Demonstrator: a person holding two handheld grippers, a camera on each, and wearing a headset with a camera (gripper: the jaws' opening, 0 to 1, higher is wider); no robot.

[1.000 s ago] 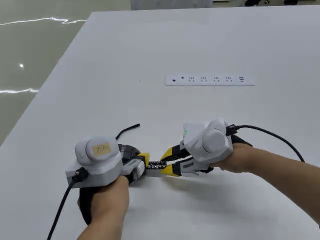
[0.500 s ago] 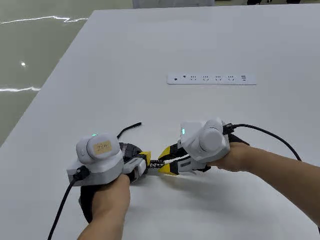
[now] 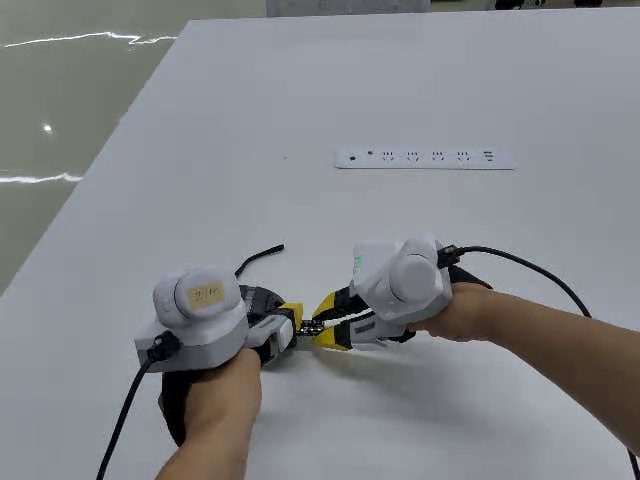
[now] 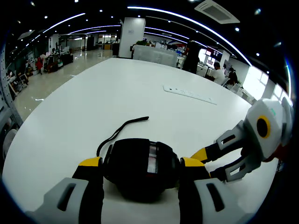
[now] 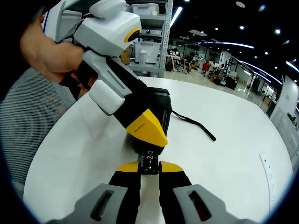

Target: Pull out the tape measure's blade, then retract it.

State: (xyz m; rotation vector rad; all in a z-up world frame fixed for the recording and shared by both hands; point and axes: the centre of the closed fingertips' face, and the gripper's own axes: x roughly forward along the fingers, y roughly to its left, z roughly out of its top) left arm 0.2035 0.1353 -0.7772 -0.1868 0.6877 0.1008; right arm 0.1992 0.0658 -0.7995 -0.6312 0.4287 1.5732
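Yellow tips of both grippers nearly meet low in the middle of the head view, over the white table (image 3: 300,100). The left gripper (image 3: 284,326) comes in from the lower left, held in the left hand (image 3: 215,395), with the forearm running off the bottom edge. The right gripper (image 3: 332,328) comes in from the right. The right hand (image 3: 465,315) is wrapped round its grip and the forearm stretches off toward the lower right corner. So the two point at each other, pretty much nose to nose.

The left gripper's jaws are clamped on either side of the tape measure (image 4: 140,165), a black case at bottom centre of the left gripper view. Can't tell if it's resting on the table or just above it. The right gripper's jaws are pinched nearly all the way together on the blade (image 5: 149,160), bottom centre of its own view. Only a short bit of blade is out, and you can read "23" on it.

Hard-to-see stuff: in the head view the case is mostly hidden behind the left gripper's body, and the blade is just a tiny dark strip. The blade's end is buried between the right jaws. A black strap (image 4: 120,130) trails off the case. A power strip (image 3: 425,158) lies well apart, up and to the right.
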